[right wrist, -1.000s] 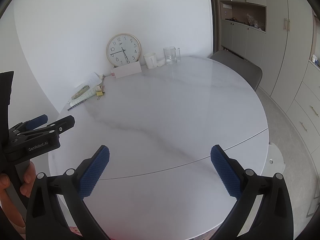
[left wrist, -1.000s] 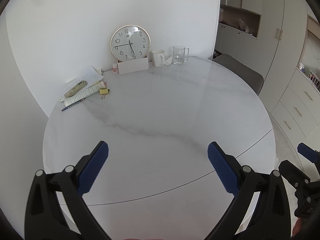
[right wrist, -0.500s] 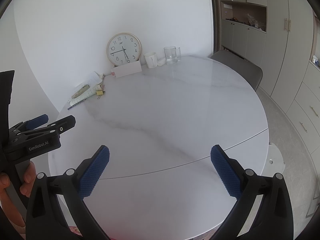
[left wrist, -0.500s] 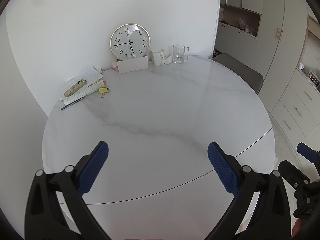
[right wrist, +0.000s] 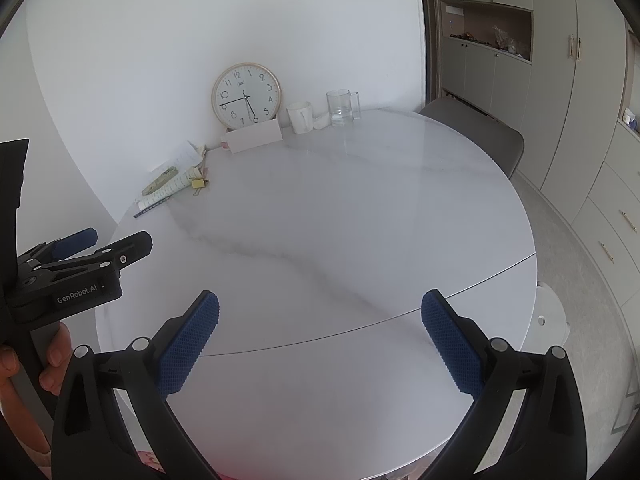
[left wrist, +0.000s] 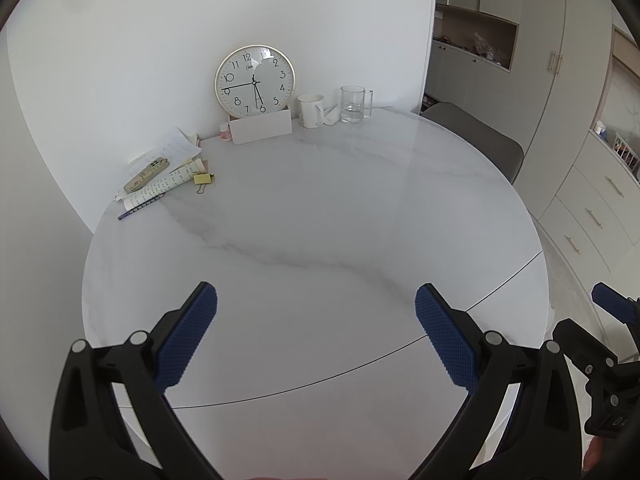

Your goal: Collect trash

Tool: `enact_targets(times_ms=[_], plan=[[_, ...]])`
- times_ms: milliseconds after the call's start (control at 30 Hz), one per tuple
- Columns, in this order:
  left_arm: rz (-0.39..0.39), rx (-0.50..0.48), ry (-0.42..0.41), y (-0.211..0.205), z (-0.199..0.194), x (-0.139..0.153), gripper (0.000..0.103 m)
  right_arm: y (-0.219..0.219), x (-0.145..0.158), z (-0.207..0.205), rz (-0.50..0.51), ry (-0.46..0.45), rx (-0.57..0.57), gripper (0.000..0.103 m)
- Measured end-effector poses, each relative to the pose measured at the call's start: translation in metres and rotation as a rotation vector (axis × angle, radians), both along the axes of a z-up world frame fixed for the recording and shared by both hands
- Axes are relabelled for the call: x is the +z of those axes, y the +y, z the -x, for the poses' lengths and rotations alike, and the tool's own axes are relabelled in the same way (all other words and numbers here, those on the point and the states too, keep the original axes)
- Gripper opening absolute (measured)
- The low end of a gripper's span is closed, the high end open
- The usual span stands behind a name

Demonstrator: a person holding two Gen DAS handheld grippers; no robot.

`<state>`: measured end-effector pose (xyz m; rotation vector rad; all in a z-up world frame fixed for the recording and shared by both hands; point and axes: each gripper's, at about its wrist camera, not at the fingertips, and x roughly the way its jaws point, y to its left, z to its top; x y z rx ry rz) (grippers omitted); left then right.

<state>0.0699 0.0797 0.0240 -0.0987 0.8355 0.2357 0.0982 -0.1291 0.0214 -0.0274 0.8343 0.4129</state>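
A round white marble table [left wrist: 320, 240] [right wrist: 320, 240] fills both views. At its far left edge lies a heap of papers [left wrist: 164, 168] [right wrist: 176, 180] with a rolled printed sheet, a yellow note pad [left wrist: 202, 178], a binder clip and a pen [left wrist: 140, 209]. My left gripper [left wrist: 316, 340] is open and empty above the near table edge; it also shows at the left of the right wrist view [right wrist: 80, 256]. My right gripper [right wrist: 320, 344] is open and empty above the near edge; its tip shows in the left wrist view [left wrist: 608, 320].
A wall clock [left wrist: 255, 81], a white card [left wrist: 262, 129], a white mug [left wrist: 311, 110] and a glass mug [left wrist: 354, 104] stand at the table's back by the wall. A grey chair [left wrist: 480, 140] is behind the table on the right. Cabinets [left wrist: 580, 140] line the right side.
Both views have shifted very slightly; the grippers stay open and nothing on the table has moved.
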Motion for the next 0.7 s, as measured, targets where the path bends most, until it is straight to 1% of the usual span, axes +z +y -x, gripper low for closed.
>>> enact_targets(times_ms=[700], plan=[[0.005, -0.001, 0.007, 0.0006, -0.0021, -0.0006, 0.095, -0.0019, -0.0009, -0.0004, 0.003, -0.001, 0.0, 0.1]])
